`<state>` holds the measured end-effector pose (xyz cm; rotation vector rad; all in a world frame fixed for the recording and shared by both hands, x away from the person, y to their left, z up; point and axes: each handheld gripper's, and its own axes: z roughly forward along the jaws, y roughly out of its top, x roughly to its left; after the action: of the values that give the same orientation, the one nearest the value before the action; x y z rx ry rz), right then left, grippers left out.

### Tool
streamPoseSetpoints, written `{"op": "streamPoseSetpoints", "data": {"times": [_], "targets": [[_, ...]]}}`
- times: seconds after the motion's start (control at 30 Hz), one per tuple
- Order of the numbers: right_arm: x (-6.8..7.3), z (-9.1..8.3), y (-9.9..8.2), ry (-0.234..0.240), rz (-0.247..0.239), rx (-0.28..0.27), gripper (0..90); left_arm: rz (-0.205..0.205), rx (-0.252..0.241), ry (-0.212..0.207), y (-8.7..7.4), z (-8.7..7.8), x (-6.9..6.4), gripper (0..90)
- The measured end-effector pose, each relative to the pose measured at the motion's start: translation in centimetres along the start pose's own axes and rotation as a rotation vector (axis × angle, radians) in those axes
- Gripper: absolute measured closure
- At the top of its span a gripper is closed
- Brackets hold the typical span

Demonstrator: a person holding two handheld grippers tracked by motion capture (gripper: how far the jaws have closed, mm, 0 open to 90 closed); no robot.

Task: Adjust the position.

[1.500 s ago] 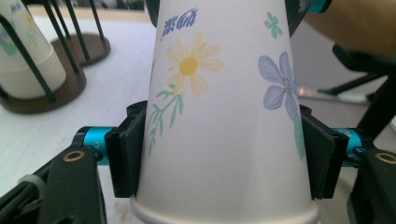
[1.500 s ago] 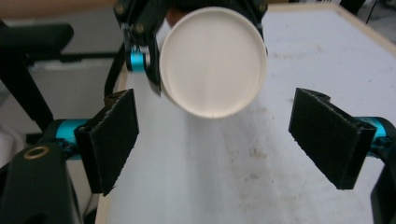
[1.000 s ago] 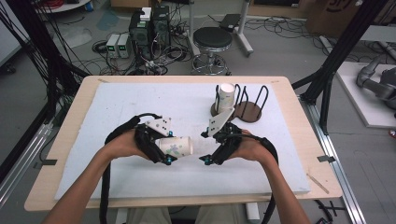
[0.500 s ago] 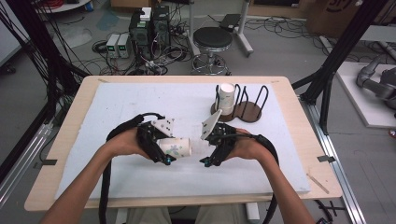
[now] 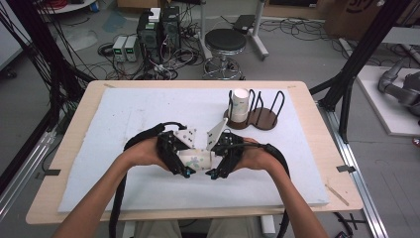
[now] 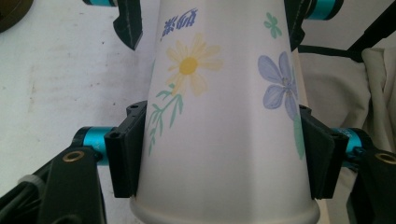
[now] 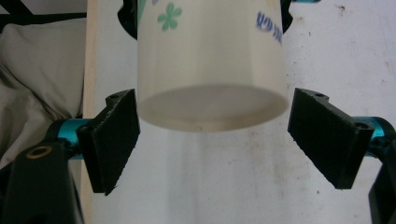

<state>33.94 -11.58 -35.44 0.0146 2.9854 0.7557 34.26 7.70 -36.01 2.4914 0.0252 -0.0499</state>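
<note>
Two paper cups (image 5: 195, 159) (image 5: 240, 105); one rack (image 5: 262, 118); two grippers (image 5: 179, 167) (image 5: 218, 168).

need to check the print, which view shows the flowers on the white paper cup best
The left gripper view: the white paper cup with printed flowers shows its whole printed side. The right gripper view shows mainly its base; the high view shows it small.

Grey floor (image 5: 307, 54) strewn with cables; round stool (image 5: 225, 42); computer towers (image 5: 158, 27).

A robotics lab: a wooden table (image 5: 317, 148) with a white foam pad, black metal frame posts (image 5: 356, 64), tangled floor cables (image 5: 54, 74), stacked electronics boxes (image 5: 158, 27), a round stool (image 5: 225, 42).
</note>
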Motion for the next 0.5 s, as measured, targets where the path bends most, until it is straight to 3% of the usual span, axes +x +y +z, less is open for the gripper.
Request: {"op": "streamPoseSetpoints", "data": {"times": [0.17, 0.4, 0.5], "targets": [[-0.09, -0.12, 0.03, 0.008, -0.019, -0.024, 20.6, 0.011, 0.019, -0.001, 0.14, 0.24, 0.05, 28.8], [-0.01, -0.38, 0.08, 0.016, -0.010, -0.040, 20.8, 0.006, 0.024, -0.005, 0.23, 0.49, 0.01, 28.8], [0.06, -0.37, 0.17, 0.028, -0.018, -0.039, 30.4, 0.008, 0.025, -0.005, 0.29, 0.60, 0.00, 28.8]]}}
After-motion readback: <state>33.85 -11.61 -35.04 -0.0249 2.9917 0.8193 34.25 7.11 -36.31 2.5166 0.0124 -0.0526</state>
